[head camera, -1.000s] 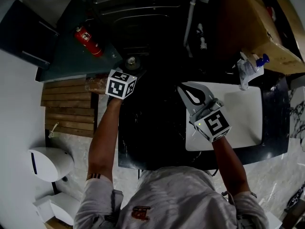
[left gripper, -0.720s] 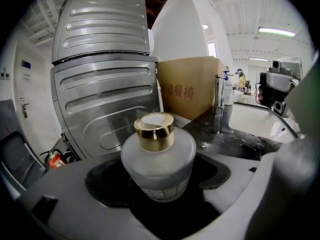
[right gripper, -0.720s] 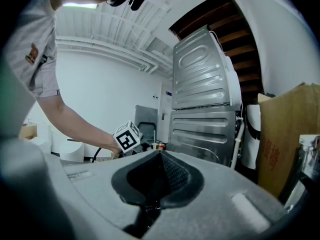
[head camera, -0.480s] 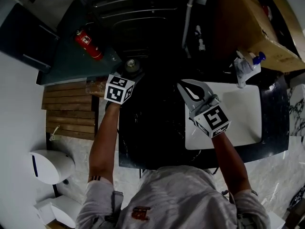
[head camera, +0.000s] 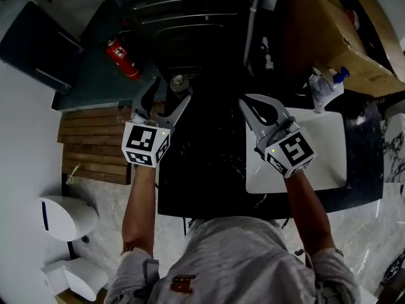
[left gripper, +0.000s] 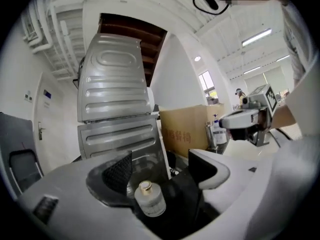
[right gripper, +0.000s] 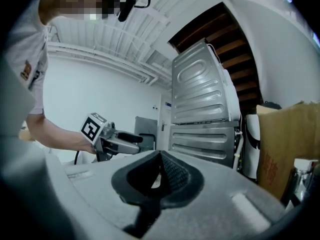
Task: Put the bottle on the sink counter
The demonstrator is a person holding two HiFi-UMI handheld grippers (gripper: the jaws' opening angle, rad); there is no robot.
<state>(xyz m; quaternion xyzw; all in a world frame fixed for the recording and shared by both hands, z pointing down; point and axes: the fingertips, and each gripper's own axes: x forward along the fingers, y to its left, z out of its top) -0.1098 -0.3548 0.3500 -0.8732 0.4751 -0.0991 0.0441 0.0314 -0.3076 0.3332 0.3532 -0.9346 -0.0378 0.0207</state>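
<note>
Your left claw (left gripper: 162, 171) is released, a squat frosted-glass bottle (left gripper: 149, 200) with a round gold cap upright at its mouth on the glossy black worktop (head camera: 196, 163). Your right claw (right gripper: 159, 171) is clenched on nothing.

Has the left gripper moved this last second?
Yes. The left gripper has drawn back toward the person, away from the bottle, judged against the wooden slats.

The bottle (head camera: 179, 82) stands near the far left corner of the counter (head camera: 202, 170), and the sink (head camera: 329, 163) is to its right. A spray bottle (head camera: 324, 87) stands behind the sink, before a cardboard box (head camera: 338, 37). A fire extinguisher (head camera: 121, 58) lies left of the bottle.
</note>
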